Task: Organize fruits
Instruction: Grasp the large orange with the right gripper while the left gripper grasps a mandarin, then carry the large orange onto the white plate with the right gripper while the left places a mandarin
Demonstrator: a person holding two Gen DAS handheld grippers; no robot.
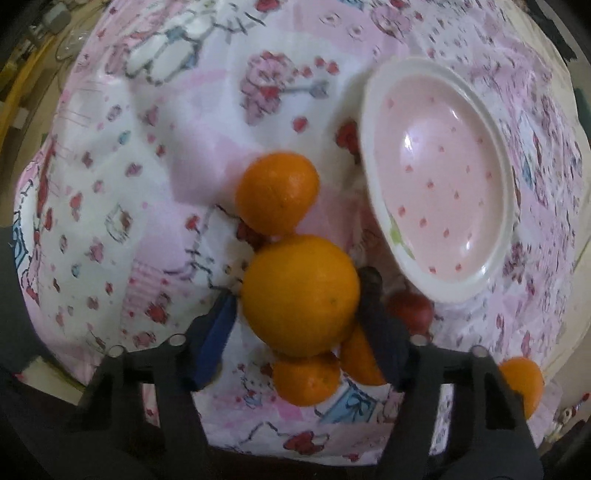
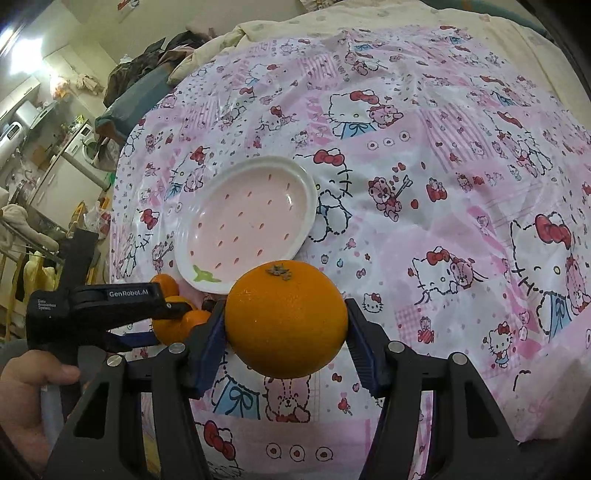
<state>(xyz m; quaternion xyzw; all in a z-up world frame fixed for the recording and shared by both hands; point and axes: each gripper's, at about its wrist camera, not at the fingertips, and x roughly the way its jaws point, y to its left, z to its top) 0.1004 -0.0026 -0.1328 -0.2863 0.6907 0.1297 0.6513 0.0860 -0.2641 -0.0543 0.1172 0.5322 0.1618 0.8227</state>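
Note:
My left gripper (image 1: 299, 295) is shut on a large orange (image 1: 301, 295) held above the cloth. Another orange (image 1: 277, 192) lies beyond it, and smaller oranges (image 1: 306, 380) and a red fruit (image 1: 410, 308) lie beneath and beside it. A further orange (image 1: 522, 384) sits at the right. The empty pink plate (image 1: 439, 184) lies to the right. My right gripper (image 2: 286, 317) is shut on an orange (image 2: 286, 319), stem end up, just short of the plate (image 2: 247, 221). The left gripper (image 2: 96, 306) shows at the left over small oranges (image 2: 177, 321).
A pink cartoon-cat print cloth (image 2: 424, 192) covers the bed. A cream blanket (image 2: 369, 18) lies at the far end. Room furniture and a washing machine (image 2: 83, 151) stand at the far left. A hand (image 2: 26, 398) holds the left gripper's handle.

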